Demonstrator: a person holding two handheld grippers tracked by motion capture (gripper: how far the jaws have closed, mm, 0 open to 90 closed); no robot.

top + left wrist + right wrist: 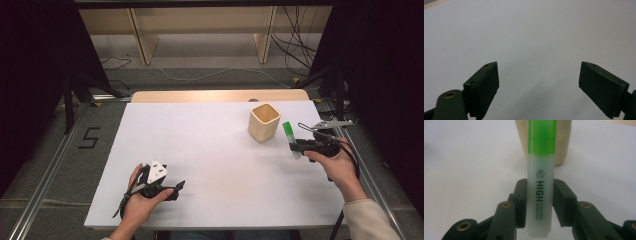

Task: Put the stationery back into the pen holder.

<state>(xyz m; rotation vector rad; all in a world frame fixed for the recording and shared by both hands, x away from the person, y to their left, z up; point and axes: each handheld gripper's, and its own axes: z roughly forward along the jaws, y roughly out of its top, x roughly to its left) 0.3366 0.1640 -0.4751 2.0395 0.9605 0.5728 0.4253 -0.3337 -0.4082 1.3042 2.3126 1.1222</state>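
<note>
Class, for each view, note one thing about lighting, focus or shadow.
High view: table brightly lit, surroundings almost black. Left gripper view: soft, with a faint shadow on the white surface between the open jaws. Right gripper view: highlighter lettering sharp, cup behind it blurred.

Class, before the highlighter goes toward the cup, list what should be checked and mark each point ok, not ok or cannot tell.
1. Right tool shut on the green-capped translucent highlighter: ok.
2. Highlighter held straight between the jaws: ok.
3. Square beige wooden cup upright, mouth open: ok.
4. Cup empty inside: cannot tell.
5. Left tool open, holding nothing, apart from the cup: ok.
6. White table surface bare between highlighter and cup: ok.
</note>
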